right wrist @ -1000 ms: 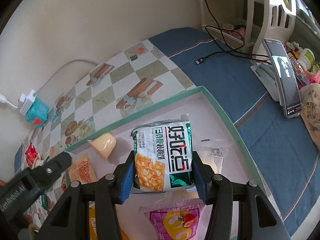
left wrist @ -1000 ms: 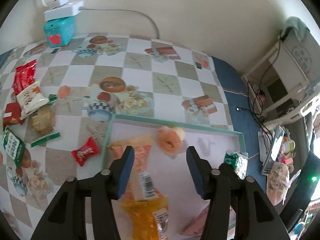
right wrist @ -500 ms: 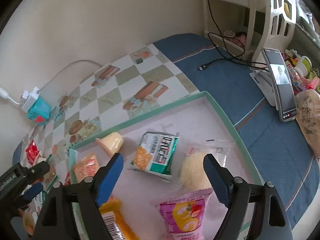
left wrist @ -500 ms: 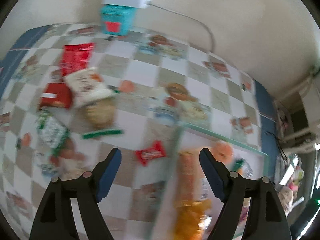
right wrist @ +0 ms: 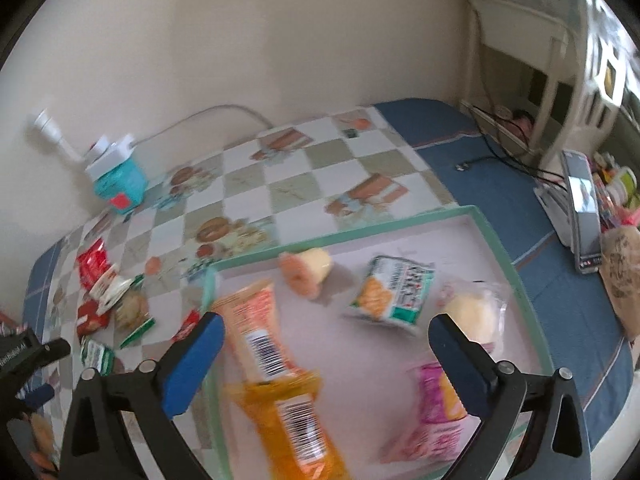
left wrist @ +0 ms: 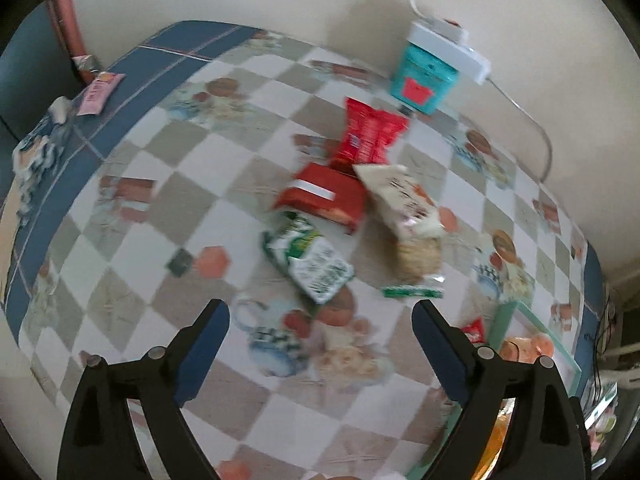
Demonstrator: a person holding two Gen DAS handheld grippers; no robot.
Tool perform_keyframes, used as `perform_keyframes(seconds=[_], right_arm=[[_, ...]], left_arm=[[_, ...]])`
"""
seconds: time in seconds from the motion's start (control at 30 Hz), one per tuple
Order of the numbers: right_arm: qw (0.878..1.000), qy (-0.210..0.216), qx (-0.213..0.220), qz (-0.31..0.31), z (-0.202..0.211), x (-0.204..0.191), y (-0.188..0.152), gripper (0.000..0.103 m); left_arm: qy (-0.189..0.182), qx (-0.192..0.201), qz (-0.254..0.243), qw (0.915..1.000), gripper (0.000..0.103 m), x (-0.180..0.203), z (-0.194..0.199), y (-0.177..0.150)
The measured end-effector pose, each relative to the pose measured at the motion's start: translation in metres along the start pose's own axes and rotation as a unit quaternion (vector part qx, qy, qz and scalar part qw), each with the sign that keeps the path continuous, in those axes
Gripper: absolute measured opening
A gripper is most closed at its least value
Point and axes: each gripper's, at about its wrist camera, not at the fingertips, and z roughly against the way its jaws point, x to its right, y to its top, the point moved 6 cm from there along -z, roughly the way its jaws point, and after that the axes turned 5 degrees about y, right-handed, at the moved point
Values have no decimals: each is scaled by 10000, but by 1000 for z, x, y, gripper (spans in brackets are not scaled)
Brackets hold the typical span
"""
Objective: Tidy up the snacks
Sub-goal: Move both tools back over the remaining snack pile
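Note:
My left gripper (left wrist: 320, 320) is open and empty above the checked tablecloth, facing a pile of loose snacks: a green-white packet (left wrist: 310, 258), a red packet (left wrist: 322, 198), a taller red bag (left wrist: 370, 136), a white packet (left wrist: 402, 198) and a cracker pack (left wrist: 418, 258). My right gripper (right wrist: 326, 338) is open and empty above the green-rimmed tray (right wrist: 516, 276). In the tray lie a green corn-snack packet (right wrist: 392, 290), an orange packet (right wrist: 256, 328), a yellow-orange packet (right wrist: 296, 416), a pink packet (right wrist: 434, 400), a jelly cup (right wrist: 306, 270) and a clear-wrapped bun (right wrist: 472, 310).
A teal box (left wrist: 424, 78) with a white power strip on top stands by the wall, its cable trailing right. A small red candy (left wrist: 474, 328) lies by the tray corner (left wrist: 504, 320). A phone on a stand (right wrist: 582, 208) and a brown bag (right wrist: 622, 276) sit right of the tray.
My right gripper opened, let the green corn-snack packet drop into the tray and drew back. My left gripper opened wider and swung left from the tray toward the loose snack pile.

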Motion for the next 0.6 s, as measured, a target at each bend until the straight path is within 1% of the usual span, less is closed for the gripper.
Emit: perform_keyframes(seconds=[0.17,0.3,0.4,0.5,0.6], right_arm=[[9989,323,-86,342,1,-44,-12,103],[9965,456,-100,692,1,-81,-21,103],[9935,646,-144,926,0,-108,-28,103],[9905,885,-256,1018,-4,-130,-36,103],[9884,986,-320,1110,-8,-145,-41,103]], left_arm=[[116,171,175,9996,93,-29,11,8],[409,291,329,9982,93,-60,15,13],[621,314,478,9964,93,-86,16,16],[762,310,657,9944,93,-110,14,18],[870,289,855,9921,93,-129,12,19]])
